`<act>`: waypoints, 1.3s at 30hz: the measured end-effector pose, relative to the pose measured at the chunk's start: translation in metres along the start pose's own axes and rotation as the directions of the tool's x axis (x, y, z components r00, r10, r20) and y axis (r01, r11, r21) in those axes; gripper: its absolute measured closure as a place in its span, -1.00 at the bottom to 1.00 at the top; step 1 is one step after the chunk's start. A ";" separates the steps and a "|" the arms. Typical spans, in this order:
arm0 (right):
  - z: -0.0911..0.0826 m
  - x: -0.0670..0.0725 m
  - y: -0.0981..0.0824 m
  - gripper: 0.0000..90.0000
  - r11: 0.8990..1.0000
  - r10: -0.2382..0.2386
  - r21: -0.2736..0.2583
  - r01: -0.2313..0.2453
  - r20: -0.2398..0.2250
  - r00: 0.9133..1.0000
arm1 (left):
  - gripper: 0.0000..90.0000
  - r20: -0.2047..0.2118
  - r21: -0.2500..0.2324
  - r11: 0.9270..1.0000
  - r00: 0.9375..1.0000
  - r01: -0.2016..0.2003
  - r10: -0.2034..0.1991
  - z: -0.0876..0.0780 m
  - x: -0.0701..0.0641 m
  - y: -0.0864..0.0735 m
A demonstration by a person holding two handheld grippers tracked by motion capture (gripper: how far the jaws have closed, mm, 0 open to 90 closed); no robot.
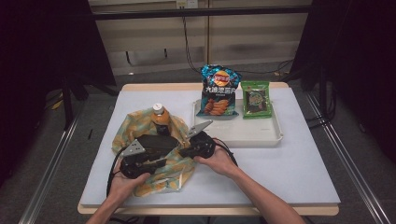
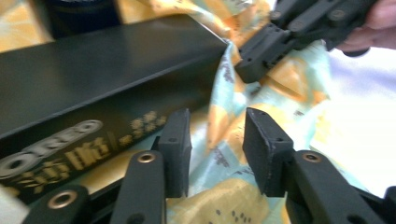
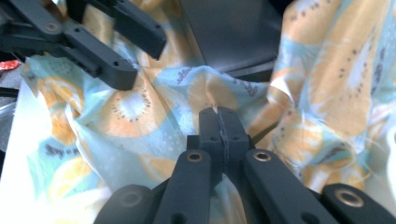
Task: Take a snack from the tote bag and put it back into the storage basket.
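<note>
Centrally on the surface (image 1: 299, 163), a fruit-print bag (image 1: 140, 122) lies crumpled, with a black box (image 1: 156, 141) resting in its mouth and a bottle (image 1: 160, 117) standing at its far edge. The right tool (image 3: 218, 112) is seen fully closed, a fold of the bag (image 3: 140, 107) pinched between its jaws beside the near right corner of the box (image 3: 233, 32). The left tool (image 2: 217, 140) is held narrowly apart, with cloth (image 2: 224, 130) lying in the gap but apparently not pressed; its jaws stand just beside the printed side of the box (image 2: 93, 93). A tray (image 1: 275, 135) bearing a chip packet (image 1: 217, 91) and a green packet (image 1: 256, 99) sits to the right, farther off.

The step in hand is judged to be the drawing of the bag up around the box. It is best done if the pinched fold is lifted away from the box corner while a second fold is taken by the left tool on the opposite side, so that the opening is kept wide. Cloth alone should be gripped, not the box, and the bottle should not be tipped.
</note>
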State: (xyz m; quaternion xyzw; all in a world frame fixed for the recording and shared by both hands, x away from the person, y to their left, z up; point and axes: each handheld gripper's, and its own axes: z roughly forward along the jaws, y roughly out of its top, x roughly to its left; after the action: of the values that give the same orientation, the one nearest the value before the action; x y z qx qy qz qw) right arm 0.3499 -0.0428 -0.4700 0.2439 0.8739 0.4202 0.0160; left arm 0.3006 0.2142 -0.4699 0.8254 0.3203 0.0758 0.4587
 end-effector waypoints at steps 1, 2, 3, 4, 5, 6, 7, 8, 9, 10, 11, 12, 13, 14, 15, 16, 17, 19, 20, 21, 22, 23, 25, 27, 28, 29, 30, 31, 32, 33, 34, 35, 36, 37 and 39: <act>0.000 0.000 -0.002 1.00 1.000 0.003 0.008 -0.003 -0.001 1.000 | 0.41 0.001 0.002 1.000 1.000 -0.004 0.004 0.000 -0.002 0.000; -0.001 -0.001 -0.004 1.00 1.000 0.001 0.013 -0.001 0.001 1.000 | 0.44 0.005 0.006 1.000 1.000 -0.012 0.012 -0.001 -0.003 0.000; -0.002 -0.001 -0.007 1.00 1.000 0.005 0.020 -0.005 0.000 1.000 | 0.46 0.013 0.008 1.000 1.000 -0.015 0.015 -0.003 -0.004 0.000; -0.003 -0.002 -0.009 1.00 1.000 0.012 0.025 -0.012 0.002 1.000 | 0.49 0.017 0.006 1.000 1.000 -0.018 0.018 -0.004 -0.005 -0.001; -0.002 -0.002 -0.012 1.00 0.999 0.015 0.030 -0.015 -0.003 1.000 | 0.54 0.017 0.004 1.000 1.000 -0.014 0.014 -0.005 -0.006 -0.001; 0.000 -0.002 -0.014 1.00 0.999 0.014 0.044 -0.014 -0.002 1.000 | 0.59 0.020 0.004 1.000 1.000 -0.016 0.016 -0.006 -0.006 -0.002; 0.001 -0.001 -0.015 0.98 0.999 0.014 0.048 -0.014 -0.001 1.000 | 0.66 0.011 0.004 1.000 1.000 -0.020 0.020 -0.007 -0.006 -0.002; 0.001 0.000 -0.015 0.92 0.999 0.013 0.045 -0.013 0.000 1.000 | 0.70 0.012 -0.005 1.000 1.000 -0.017 0.017 -0.009 -0.007 -0.003; 0.000 0.000 -0.014 0.85 0.999 0.012 0.033 -0.012 -0.003 1.000 | 0.74 0.012 -0.011 1.000 1.000 -0.017 0.017 -0.011 -0.007 -0.003; -0.003 0.001 -0.012 0.78 1.000 0.010 0.017 -0.010 -0.006 1.000 | 0.80 0.017 -0.019 1.000 1.000 -0.016 0.016 -0.014 -0.007 -0.003; -0.006 0.002 -0.010 0.67 1.000 0.003 0.003 -0.003 -0.006 1.000 | 0.83 0.020 -0.030 0.999 1.000 -0.012 0.012 -0.016 -0.007 -0.003; -0.009 0.003 -0.007 0.60 1.000 0.000 -0.010 0.000 -0.006 1.000 | 0.86 0.022 -0.033 0.999 1.000 -0.015 0.016 -0.019 -0.007 -0.003; -0.013 0.004 -0.004 0.55 1.000 -0.008 -0.024 0.008 -0.007 1.000 | 0.88 0.024 -0.042 0.999 1.000 -0.013 0.014 -0.021 -0.007 -0.004; -0.016 0.005 0.000 0.45 0.999 -0.011 -0.033 0.010 -0.008 1.000 | 0.89 0.023 -0.043 0.999 1.000 -0.014 0.015 -0.022 -0.007 -0.004; -0.019 0.006 0.003 0.33 0.999 -0.015 -0.050 0.015 -0.011 1.000 | 0.90 0.024 -0.047 0.999 1.000 -0.013 0.014 -0.023 -0.007 -0.004; -0.022 0.005 0.007 0.29 0.998 -0.011 -0.067 0.010 -0.014 1.000 | 0.90 0.022 -0.049 0.999 1.000 -0.010 0.011 -0.024 -0.007 -0.004; -0.025 0.005 0.011 0.30 0.997 -0.017 -0.078 0.016 -0.014 1.000 | 0.90 0.022 -0.050 0.999 1.000 -0.011 0.012 -0.024 -0.007 -0.004; -0.028 0.004 0.019 0.29 0.995 -0.019 -0.103 0.018 -0.008 1.000 | 0.91 0.025 -0.052 0.999 1.000 -0.008 0.010 -0.025 -0.007 -0.004; -0.028 0.004 0.025 0.30 0.993 -0.023 -0.117 0.021 -0.016 1.000 | 0.91 0.028 -0.053 0.999 1.000 -0.011 0.012 -0.025 -0.007 -0.004; -0.027 0.004 0.028 0.32 0.992 -0.029 -0.125 0.027 -0.016 0.999 | 0.91 0.027 -0.051 0.999 1.000 -0.015 0.016 -0.025 -0.007 -0.004; -0.026 0.005 0.032 0.33 0.991 -0.026 -0.133 0.022 -0.027 0.999 | 0.91 0.016 -0.056 0.998 1.000 -0.013 0.014 -0.026 -0.007 -0.003; -0.023 0.005 0.037 0.32 0.990 -0.038 -0.135 0.035 -0.022 0.999 | 0.91 0.014 -0.064 0.998 1.000 -0.005 0.006 -0.028 -0.005 -0.003; -0.015 0.004 0.044 0.23 0.990 -0.044 -0.135 0.042 -0.009 0.999 | 0.92 0.011 -0.066 0.998 1.000 -0.004 0.005 -0.030 -0.004 -0.004; -0.005 -0.001 0.048 0.21 0.990 -0.039 -0.137 0.036 -0.021 0.999 | 0.92 0.014 -0.060 0.998 1.000 -0.003 0.004 -0.030 -0.005 -0.006; 0.000 -0.003 0.049 0.17 0.991 -0.035 -0.131 0.033 -0.012 0.999 | 0.92 0.016 -0.059 0.998 1.000 -0.008 0.009 -0.031 -0.005 -0.006; 0.004 -0.006 0.049 0.13 0.992 -0.033 -0.119 0.032 -0.007 0.999 | 0.92 0.021 -0.067 0.998 1.000 -0.005 0.007 -0.032 -0.005 -0.006; 0.008 -0.008 0.049 0.09 0.993 -0.027 -0.112 0.026 -0.007 1.000 | 0.91 0.020 -0.072 0.997 1.000 -0.005 0.006 -0.033 -0.004 -0.006; 0.012 -0.011 0.048 0.02 0.994 -0.025 -0.111 0.024 -0.007 1.000 | 0.91 0.018 -0.073 0.997 1.000 -0.002 0.003 -0.033 -0.004 -0.006; 0.015 -0.012 0.047 -0.07 0.993 -0.031 -0.113 0.031 0.003 1.000 | 0.91 0.016 -0.072 0.997 1.000 0.002 0.000 -0.034 -0.004 -0.006; 0.017 -0.013 0.047 -0.10 0.993 -0.026 -0.119 0.026 -0.003 1.000 | 0.90 0.020 -0.082 0.997 1.000 0.007 -0.006 -0.034 -0.003 -0.006; 0.020 -0.014 0.045 -0.13 0.993 -0.029 -0.115 0.029 -0.004 1.000 | 0.90 0.016 -0.082 0.997 1.000 0.009 -0.007 -0.035 -0.003 -0.006; 0.021 -0.014 0.045 -0.14 0.993 -0.029 -0.114 0.027 -0.013 1.000 | 0.89 0.016 -0.081 0.997 1.000 0.009 -0.008 -0.035 -0.003 -0.006; 0.022 -0.013 0.044 -0.15 0.993 -0.033 -0.112 0.030 -0.026 0.999 | 0.89 0.017 -0.083 0.996 1.000 0.012 -0.011 -0.035 -0.003 -0.006; 0.023 -0.012 0.044 -0.15 0.993 -0.043 -0.112 0.040 -0.024 0.999 | 0.89 0.015 -0.082 0.997 1.000 0.009 -0.008 -0.035 -0.003 -0.006; 0.022 -0.010 0.044 -0.22 0.994 -0.055 -0.096 0.053 -0.018 0.998 | 0.88 0.018 -0.079 0.997 1.000 0.008 -0.007 -0.034 -0.003 -0.006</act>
State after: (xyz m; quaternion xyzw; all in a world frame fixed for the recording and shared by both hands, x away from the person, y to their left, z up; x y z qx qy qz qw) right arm 0.3823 -0.0079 -0.4531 0.2147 0.8592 0.4635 0.0299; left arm 0.2809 0.2389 -0.4548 0.8060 0.3160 0.0794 0.4941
